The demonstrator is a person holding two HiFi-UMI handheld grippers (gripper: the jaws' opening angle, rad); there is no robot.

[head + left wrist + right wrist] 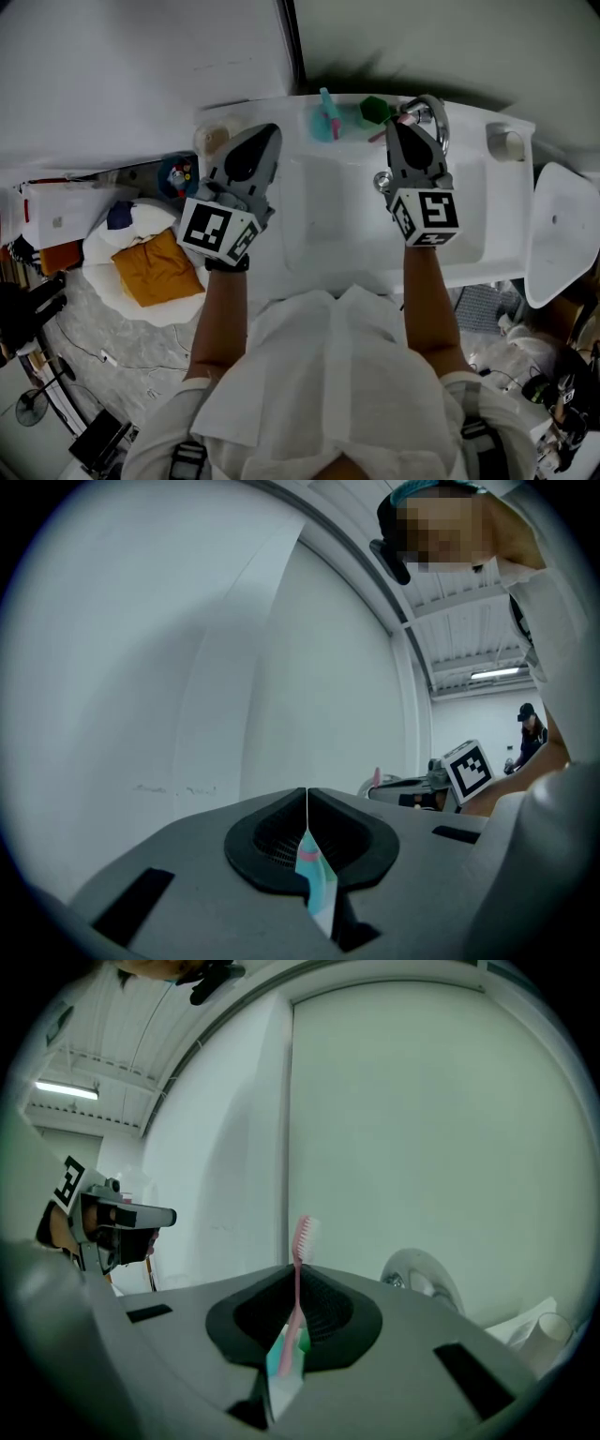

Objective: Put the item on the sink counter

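Pink plastic toothbrush stands upright in the right gripper, whose jaws are pressed together on its handle, the bristled head clear above their tips. It is held in the air over the back of the white sink counter, not lying on it. Both forearms of the white-shirted person reach forward, well apart, each gripper pointing toward the wall above the basin. The left gripper has its jaws closed to a thin line. Low in that slit a teal sliver with a pink band shows, and it cannot be told whether it is pinched there or only seen through the gap. A similar teal-green sliver sits behind the toothbrush handle in the right gripper view. From the head view the toothbrush is hard to make out against the chrome tap. Along the counter's back edge stand a teal container and a green cup, near the tap, with a pale cup at the right end. White wall panels rise behind, split by a dark seam. Left of the sink, on the grey floor, an orange cloth lies on a white round cushion.
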